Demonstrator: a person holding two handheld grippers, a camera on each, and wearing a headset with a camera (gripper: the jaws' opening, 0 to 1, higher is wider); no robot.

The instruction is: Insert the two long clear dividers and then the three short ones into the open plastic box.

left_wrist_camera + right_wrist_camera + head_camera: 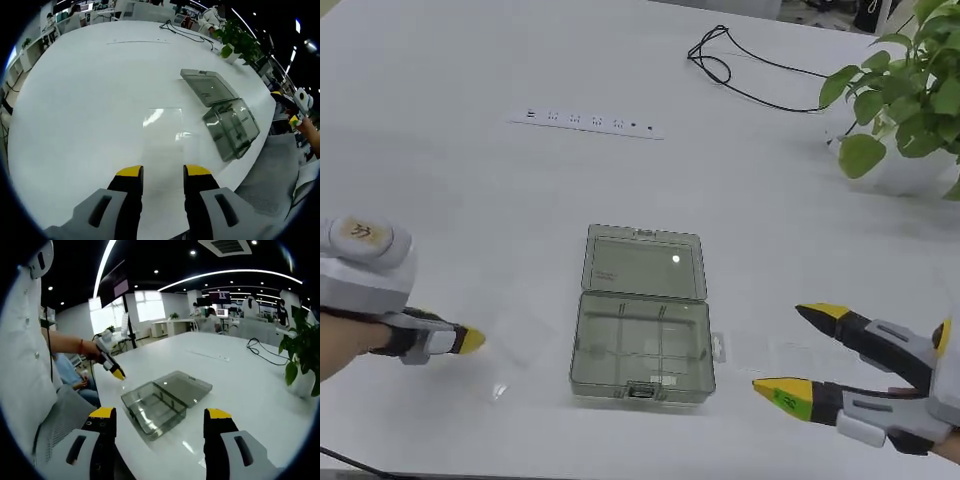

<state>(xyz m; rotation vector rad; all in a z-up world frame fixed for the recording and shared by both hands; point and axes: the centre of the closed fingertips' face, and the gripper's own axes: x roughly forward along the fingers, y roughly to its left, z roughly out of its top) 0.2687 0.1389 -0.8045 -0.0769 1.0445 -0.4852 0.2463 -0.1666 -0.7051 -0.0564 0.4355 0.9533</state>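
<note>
I find left gripper [164,171] and right gripper [160,413] both released, empty; I should pinch the clear divider [162,120], centre frame, squarely by its near edge.

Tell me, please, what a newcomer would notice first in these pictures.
The smoky open plastic box sits centred on the white table, lid laid back. The yellow-tipped left gripper and right gripper flank it, the right one wide open. A leafy plant stands at the far right.

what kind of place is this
Most likely an open-plan office: a long white table with a power strip and a potted plant, with more desks under strip ceiling lights behind.
</note>
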